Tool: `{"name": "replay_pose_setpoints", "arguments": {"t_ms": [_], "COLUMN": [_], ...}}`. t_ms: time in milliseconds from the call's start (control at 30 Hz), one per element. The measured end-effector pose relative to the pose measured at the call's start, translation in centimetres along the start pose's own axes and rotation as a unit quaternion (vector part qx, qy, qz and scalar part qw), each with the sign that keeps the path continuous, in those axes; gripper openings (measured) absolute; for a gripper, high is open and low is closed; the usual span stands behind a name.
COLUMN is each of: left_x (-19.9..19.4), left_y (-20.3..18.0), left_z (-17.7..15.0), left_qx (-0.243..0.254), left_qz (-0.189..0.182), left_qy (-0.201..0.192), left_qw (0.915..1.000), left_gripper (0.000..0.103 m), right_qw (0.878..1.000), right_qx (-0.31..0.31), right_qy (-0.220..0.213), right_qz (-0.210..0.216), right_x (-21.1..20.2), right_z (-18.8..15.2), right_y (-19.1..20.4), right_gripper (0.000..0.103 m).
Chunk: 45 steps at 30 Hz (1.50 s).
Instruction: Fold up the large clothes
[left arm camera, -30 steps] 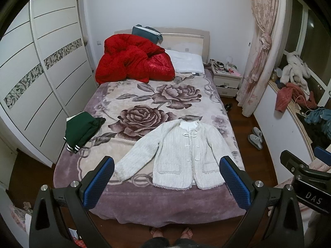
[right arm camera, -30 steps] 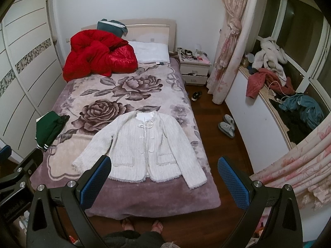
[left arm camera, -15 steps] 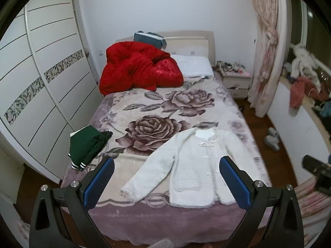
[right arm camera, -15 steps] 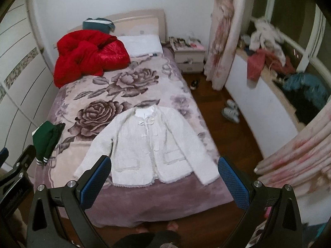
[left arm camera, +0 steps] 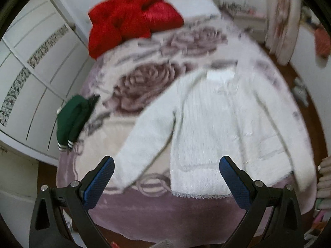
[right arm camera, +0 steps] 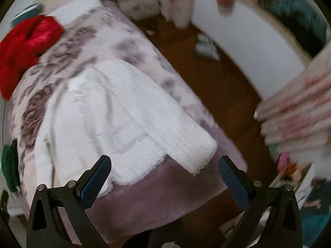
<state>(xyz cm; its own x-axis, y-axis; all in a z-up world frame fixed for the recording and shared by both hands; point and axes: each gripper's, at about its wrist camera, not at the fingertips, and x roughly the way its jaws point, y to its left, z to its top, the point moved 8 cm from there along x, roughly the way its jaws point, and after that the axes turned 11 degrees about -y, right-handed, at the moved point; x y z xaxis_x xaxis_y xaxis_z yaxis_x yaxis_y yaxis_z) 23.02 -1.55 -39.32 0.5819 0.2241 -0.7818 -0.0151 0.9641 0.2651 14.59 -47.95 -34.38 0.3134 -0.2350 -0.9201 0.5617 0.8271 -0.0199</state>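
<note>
**Q:** Where does the fold stand?

**A:** Not begun. The white jacket (left arm camera: 209, 128) lies spread flat, front up, at the foot of the bed (left arm camera: 157, 212). The left gripper (left arm camera: 165, 177) and the right gripper (right arm camera: 163, 177) hover over it, jaws wide open and empty.

**Q:** What next?

**A:** Likely dropping to the sleeve cuffs (right arm camera: 196, 157) and pinching each.
</note>
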Motion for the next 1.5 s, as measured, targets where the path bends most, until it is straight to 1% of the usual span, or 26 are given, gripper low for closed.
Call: {"name": "replay_pose_setpoints", "arguments": {"t_ms": [67, 167, 267, 300, 400, 467, 500, 533, 567, 600, 633, 700, 800, 833, 867, 933, 967, 1000, 1033, 1133, 1167, 1200, 1233, 1300, 1400, 1500], "left_x": [3.4, 7.2, 11.8, 12.7, 15.8, 17.5, 18.1, 18.6, 19.0, 19.3, 19.5, 19.8, 19.9, 20.0, 20.2, 20.9, 21.3, 21.8, 22.2, 22.9, 23.1, 23.1, 23.1, 22.9, 22.3, 21.7], "left_y": [-1.9, -4.0, -6.3, -6.6, -8.0, -8.9, -9.5, -9.9, -10.2, -10.6, -10.9, -11.4, -11.7, -11.7, -11.7, -11.5, -11.4, -11.2, -10.8, -10.0, -9.7, -9.6, -9.3, -8.6, -6.8, -4.4], "left_z": [-1.7, -4.2, -6.8, -7.4, -9.1, -9.9, -10.1, -10.4, -10.6, -10.8, -11.0, -11.2, -11.1, -11.1, -11.1, -11.4, -11.5, -11.6, -11.7, -11.5, -11.4, -11.3, -11.3, -11.2, -11.0, -11.0], "left_qx": [0.004, 0.017, 0.033, 0.035, 0.033, 0.034, 0.037, 0.042, 0.046, 0.053, 0.057, 0.065, 0.076, 0.078, 0.078, 0.078, 0.079, 0.076, 0.071, 0.058, 0.053, 0.050, 0.044, 0.034, 0.016, -0.001], "left_qz": [0.004, 0.012, 0.020, 0.022, 0.023, 0.023, 0.023, 0.023, 0.022, 0.020, 0.018, 0.012, 0.007, 0.008, 0.008, 0.013, 0.016, 0.019, 0.024, 0.034, 0.036, 0.037, 0.038, 0.042, 0.049, 0.060], "left_qy": [0.022, 0.046, 0.079, 0.086, 0.106, 0.113, 0.113, 0.112, 0.113, 0.113, 0.113, 0.112, 0.105, 0.103, 0.102, 0.103, 0.105, 0.107, 0.108, 0.107, 0.108, 0.109, 0.110, 0.112, 0.109, 0.106], "left_qw": [0.9997, 0.9987, 0.9962, 0.9954, 0.9935, 0.9928, 0.9927, 0.9925, 0.9923, 0.9920, 0.9918, 0.9916, 0.9916, 0.9916, 0.9917, 0.9915, 0.9913, 0.9912, 0.9913, 0.9920, 0.9921, 0.9921, 0.9922, 0.9922, 0.9927, 0.9926], "left_gripper": [0.103, 0.103, 0.103, 0.103, 0.103, 0.103, 0.103, 0.103, 0.103, 0.103, 0.103, 0.103, 0.103, 0.103, 0.103, 0.103, 0.103, 0.103, 0.103, 0.103, 0.103, 0.103, 0.103, 0.103, 0.103, 0.103], "right_qw": [0.999, 0.991, 0.977, 0.973, 0.956, 0.943, 0.942, 0.942, 0.944, 0.948, 0.952, 0.961, 0.958, 0.960, 0.962, 0.959, 0.955, 0.948, 0.942, 0.933, 0.933, 0.936, 0.936, 0.931, 0.936, 0.953], "right_qx": [0.041, 0.114, 0.184, 0.199, 0.261, 0.306, 0.314, 0.315, 0.309, 0.295, 0.288, 0.265, 0.281, 0.274, 0.266, 0.261, 0.262, 0.276, 0.293, 0.323, 0.327, 0.322, 0.324, 0.339, 0.327, 0.261], "right_qy": [0.031, 0.072, 0.106, 0.116, 0.132, 0.116, 0.100, 0.079, 0.073, 0.075, 0.062, 0.034, -0.008, 0.002, 0.029, 0.085, 0.108, 0.114, 0.110, 0.100, 0.091, 0.088, 0.081, 0.063, 0.023, -0.010], "right_qz": [-0.006, -0.023, -0.023, -0.020, 0.020, 0.066, 0.071, 0.081, 0.089, 0.088, 0.090, 0.072, 0.049, 0.051, 0.060, 0.074, 0.086, 0.106, 0.121, 0.122, 0.118, 0.108, 0.114, 0.119, 0.127, 0.151], "right_x": [5.2, 12.8, 19.7, 20.5, 24.5, 26.6, 26.7, 26.8, 26.7, 26.4, 26.1, 24.4, 22.5, 23.4, 24.9, 27.6, 28.8, 29.7, 30.3, 31.1, 30.9, 30.8, 30.4, 28.9, 25.5, 21.4], "right_z": [-0.8, -3.0, -6.1, -7.1, -9.8, -10.5, -10.6, -10.3, -10.3, -10.4, -10.2, -9.2, -7.4, -7.3, -7.7, -8.9, -9.6, -10.0, -10.2, -10.3, -10.2, -9.7, -9.2, -7.4, -4.2, 0.1], "right_y": [-3.9, -9.9, -14.9, -15.6, -16.8, -16.4, -16.3, -15.9, -15.2, -14.3, -13.8, -13.5, -15.2, -15.4, -15.1, -14.0, -13.5, -13.2, -12.9, -12.2, -11.9, -12.1, -11.8, -11.5, -9.0, -2.8], "right_gripper": [0.103, 0.103, 0.103, 0.103, 0.102, 0.096, 0.091, 0.082, 0.046, 0.021, 0.017, 0.015, 0.015, 0.015, 0.018, 0.028, 0.044, 0.053, 0.056, 0.058, 0.048, 0.026, 0.018, 0.014, 0.014, 0.013]}}
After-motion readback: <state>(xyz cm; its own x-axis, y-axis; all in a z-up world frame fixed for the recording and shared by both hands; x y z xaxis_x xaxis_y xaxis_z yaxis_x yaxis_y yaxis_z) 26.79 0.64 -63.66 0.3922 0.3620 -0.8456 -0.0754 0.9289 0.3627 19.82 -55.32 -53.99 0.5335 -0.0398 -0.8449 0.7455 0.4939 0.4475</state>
